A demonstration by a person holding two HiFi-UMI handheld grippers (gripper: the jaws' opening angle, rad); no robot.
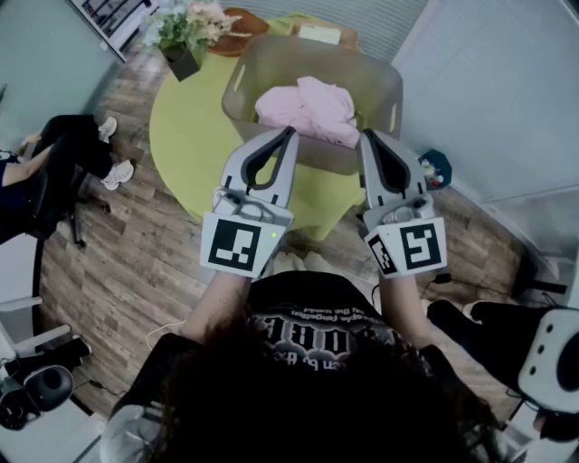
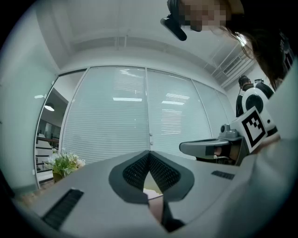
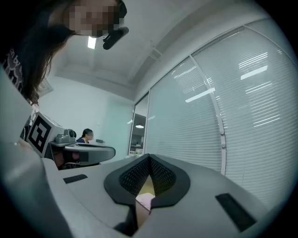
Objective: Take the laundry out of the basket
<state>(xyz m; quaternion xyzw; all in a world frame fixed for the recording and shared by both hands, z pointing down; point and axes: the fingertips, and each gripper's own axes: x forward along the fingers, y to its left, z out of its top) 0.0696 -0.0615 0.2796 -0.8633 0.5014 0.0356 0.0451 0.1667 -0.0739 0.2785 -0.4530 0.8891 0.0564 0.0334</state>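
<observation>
Holding both grippers up side by side in front of your chest, you have them aimed at the basket [image 1: 242, 83] without touching it. Left gripper [image 1: 291, 132]: its own view shows the two dark ribbed pads meeting at the tips, jaws fully together, nothing clamped between them. Right gripper [image 1: 365, 135]: same reading in its own view, the pads closed tip to tip and empty. In each gripper view a small gap below the touching tips lets through only a sliver of pink and yellow. From the head view, both sets of tips sit just at the near wall of the basket, the left slightly further left of the pink pile, the right near the basket's right side. The laundry [image 1: 308, 107], a crumpled pink heap, lies inside the translucent basket, bunched toward the middle and right. The basket stands on the round yellow-green table [image 1: 181, 145], toward the table's right half. A pot of flowers [image 1: 185, 27] stands at the table's far left edge, well apart from the basket. A seated person [image 1: 54, 158] in dark clothes and white shoes is off to your left on the wooden floor [image 1: 136, 262]. White window blinds [image 2: 139, 111] fill the background of the left gripper view.
</observation>
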